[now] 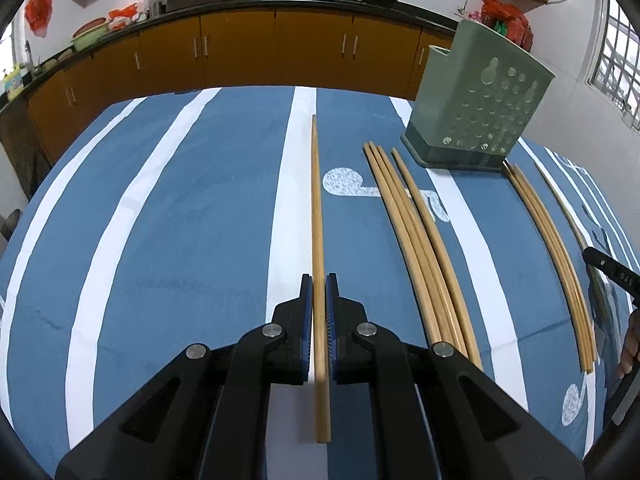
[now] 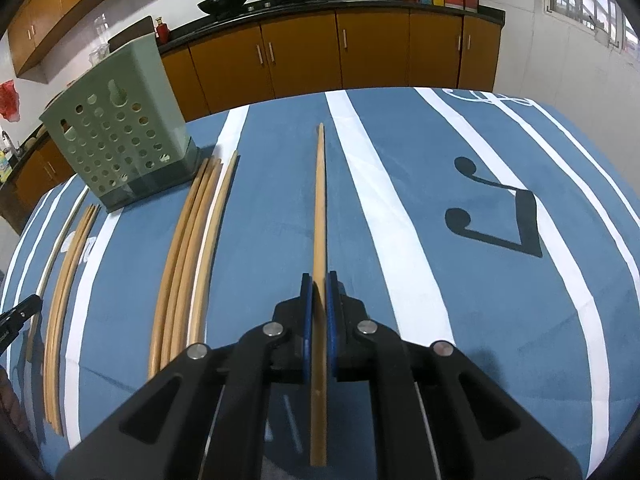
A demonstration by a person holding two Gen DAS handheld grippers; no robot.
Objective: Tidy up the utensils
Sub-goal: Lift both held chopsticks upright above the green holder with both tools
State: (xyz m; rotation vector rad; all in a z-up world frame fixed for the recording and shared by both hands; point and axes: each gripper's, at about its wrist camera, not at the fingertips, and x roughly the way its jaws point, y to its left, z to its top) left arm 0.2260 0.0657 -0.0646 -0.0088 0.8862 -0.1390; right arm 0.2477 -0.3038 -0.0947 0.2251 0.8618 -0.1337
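My left gripper (image 1: pixel 319 280) is shut on a wooden chopstick (image 1: pixel 317 200) that runs straight ahead over the blue striped tablecloth (image 1: pixel 180 220). My right gripper (image 2: pixel 319 280) is likewise shut on another wooden chopstick (image 2: pixel 320 200). The green perforated utensil holder (image 1: pixel 476 108) stands upright at the far right in the left wrist view, and the utensil holder (image 2: pixel 120 136) stands at the far left in the right wrist view. Several loose chopsticks (image 1: pixel 412 232) lie beside it, with more loose chopsticks (image 1: pixel 556 248) further right. In the right wrist view the loose chopsticks (image 2: pixel 188 240) lie left of my held one.
A further bundle of chopsticks (image 2: pixel 64 280) lies near the cloth's left side. The other gripper's black tip (image 1: pixel 608 268) and a hand (image 1: pixel 632 344) show at the right edge. Orange cabinets (image 1: pixel 240 48) and a counter with woks (image 2: pixel 224 2) stand beyond the table.
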